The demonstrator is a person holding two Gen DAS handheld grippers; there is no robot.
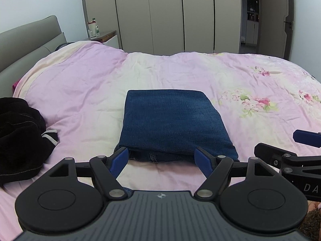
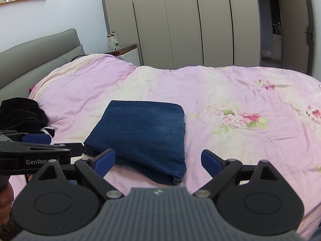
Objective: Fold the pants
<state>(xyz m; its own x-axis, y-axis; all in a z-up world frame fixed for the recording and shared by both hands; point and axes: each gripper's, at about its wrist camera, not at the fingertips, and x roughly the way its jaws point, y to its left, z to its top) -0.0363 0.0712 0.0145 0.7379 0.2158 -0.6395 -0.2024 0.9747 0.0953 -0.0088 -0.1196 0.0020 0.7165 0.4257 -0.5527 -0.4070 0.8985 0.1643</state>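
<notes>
The blue denim pants (image 1: pixel 172 122) lie folded into a compact rectangle on the pink floral bedspread (image 1: pixel 80 92); they also show in the right wrist view (image 2: pixel 144 132). My left gripper (image 1: pixel 161 156) is open and empty, its blue fingertips just in front of the pants' near edge. My right gripper (image 2: pixel 157 158) is open and empty, its fingertips straddling the near right corner of the pants without touching. Each gripper shows at the edge of the other's view.
A heap of black clothes (image 1: pixel 18 136) lies on the bed at the left. A grey headboard (image 1: pixel 30 38) runs along the left. A nightstand with bottles (image 1: pixel 100 34) and tall wardrobe doors (image 1: pixel 164 16) stand behind the bed.
</notes>
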